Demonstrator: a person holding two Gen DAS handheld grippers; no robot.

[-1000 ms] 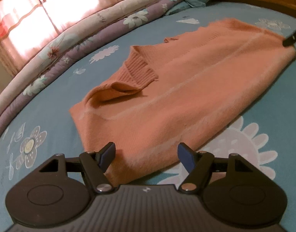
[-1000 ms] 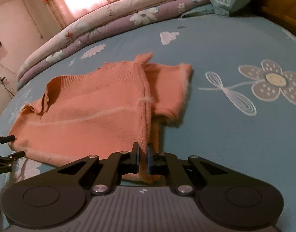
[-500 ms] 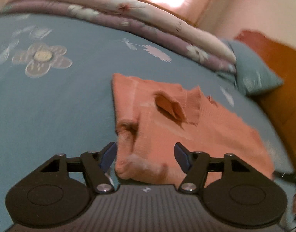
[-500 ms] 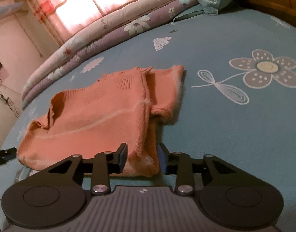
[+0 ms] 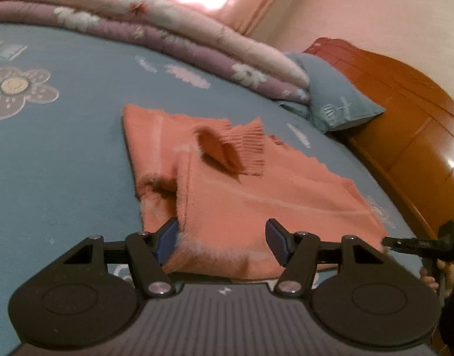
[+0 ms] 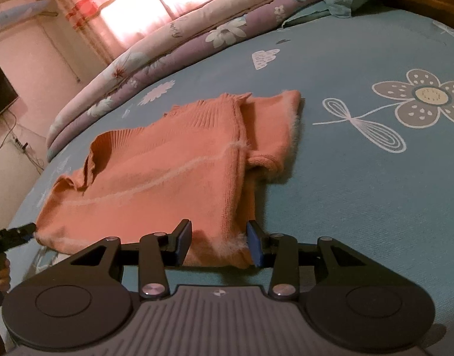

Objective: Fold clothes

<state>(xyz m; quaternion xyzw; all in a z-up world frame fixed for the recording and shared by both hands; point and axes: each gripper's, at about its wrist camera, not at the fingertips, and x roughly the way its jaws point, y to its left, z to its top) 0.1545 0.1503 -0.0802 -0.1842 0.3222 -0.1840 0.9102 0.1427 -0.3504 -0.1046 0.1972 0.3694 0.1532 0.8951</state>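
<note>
Left wrist view: I see the blue flower-print bed sheet (image 5: 63,163), a rolled quilt (image 5: 167,35) along the far side, a blue pillow (image 5: 336,101), a wooden headboard (image 5: 411,124) and a lit window. The orange sweater (image 5: 256,190) lies folded flat mid-bed, ribbed collar up. My left gripper (image 5: 221,241) is spread wide, straddling the near hem, gripping nothing. The other gripper's tip shows at the right edge.

Right wrist view: same sheet (image 6: 375,178), quilt (image 6: 197,41), curtains, and a dark screen (image 6: 0,95) on the left wall. The sweater (image 6: 167,178) has one sleeve folded under on the right. My right gripper (image 6: 219,243) is spread around the near corner, not pinching.
</note>
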